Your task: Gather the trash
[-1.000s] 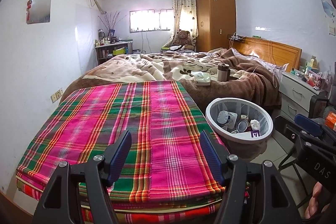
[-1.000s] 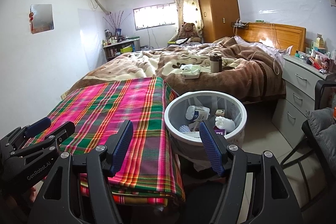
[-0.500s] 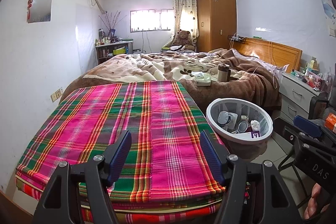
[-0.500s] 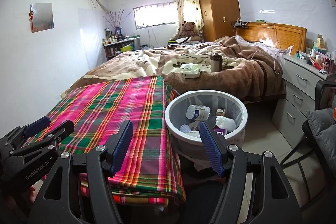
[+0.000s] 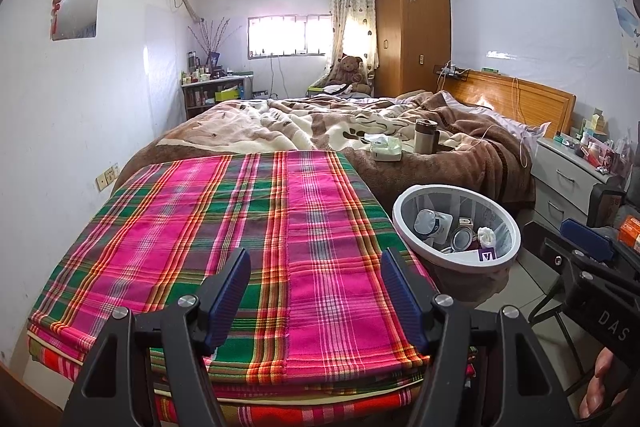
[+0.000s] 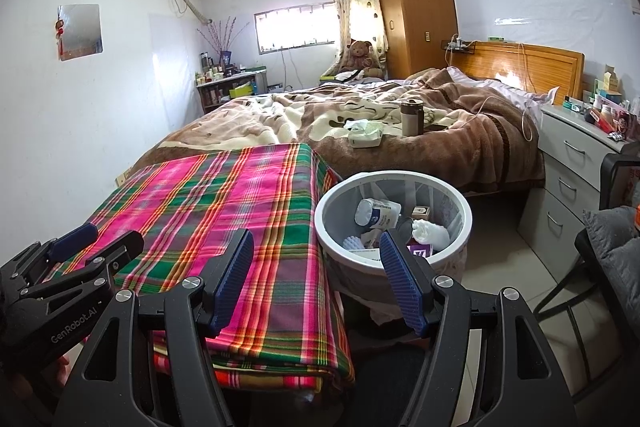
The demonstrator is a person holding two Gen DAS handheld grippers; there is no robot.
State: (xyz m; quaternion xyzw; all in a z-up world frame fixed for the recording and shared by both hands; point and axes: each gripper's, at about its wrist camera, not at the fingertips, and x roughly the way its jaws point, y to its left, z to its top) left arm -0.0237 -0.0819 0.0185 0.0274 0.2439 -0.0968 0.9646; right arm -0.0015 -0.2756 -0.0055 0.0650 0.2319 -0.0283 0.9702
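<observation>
A white mesh trash bin [image 6: 460, 205] stands on the floor beside the plaid-covered table [image 6: 224, 203]; it holds a white bottle [image 6: 376, 213], a crumpled tissue [image 6: 430, 233], a small box and a purple pack. The bin also shows in the left wrist view [image 5: 516, 227]. My left gripper [image 5: 316, 289] is open and empty above the plaid cloth [image 5: 224, 227]. My right gripper [image 6: 316, 281] is open and empty, near the bin's front left rim. Each gripper appears at the edge of the other's view.
A bed with a brown blanket [image 6: 460, 131] lies behind, with a tissue pack [image 6: 364, 135] and a steel mug [image 6: 412, 117] on it. A grey drawer unit [image 6: 576, 167] stands at right, a black chair [image 6: 600, 267] at the right edge.
Both views have shifted only slightly; the grippers stay open and nothing was picked up or dropped.
</observation>
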